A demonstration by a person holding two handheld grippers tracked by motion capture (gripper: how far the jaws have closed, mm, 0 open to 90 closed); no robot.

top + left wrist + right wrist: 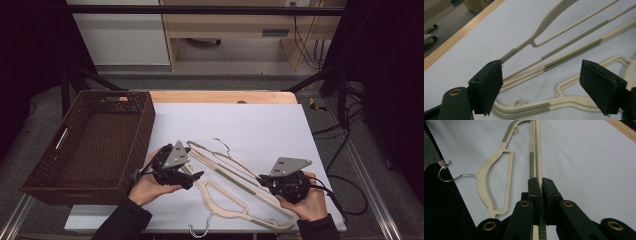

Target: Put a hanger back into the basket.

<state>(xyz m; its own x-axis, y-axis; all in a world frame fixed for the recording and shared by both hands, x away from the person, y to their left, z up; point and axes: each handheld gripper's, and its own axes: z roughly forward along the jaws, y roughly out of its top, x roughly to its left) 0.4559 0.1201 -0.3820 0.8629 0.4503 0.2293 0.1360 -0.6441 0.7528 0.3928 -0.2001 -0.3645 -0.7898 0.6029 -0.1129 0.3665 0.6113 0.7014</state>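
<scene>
Two cream plastic hangers lie crossed on the white board (260, 125). One hanger (220, 162) has its wire hook (220, 144) pointing away from me. The other hanger (235, 207) has its hook (200, 231) at the front edge. My right gripper (262, 180) is shut on the long bars of a hanger (537, 150); I cannot tell which of the two hangers it is. My left gripper (194, 177) hovers over the hangers' left ends. Its jaws stand wide apart around the bars (571, 53) and touch nothing.
A dark woven basket (145, 130) stands at the left, beside the board, and looks empty. The table's wooden edge (225, 96) runs behind the board. Cables (345, 200) trail off at the right.
</scene>
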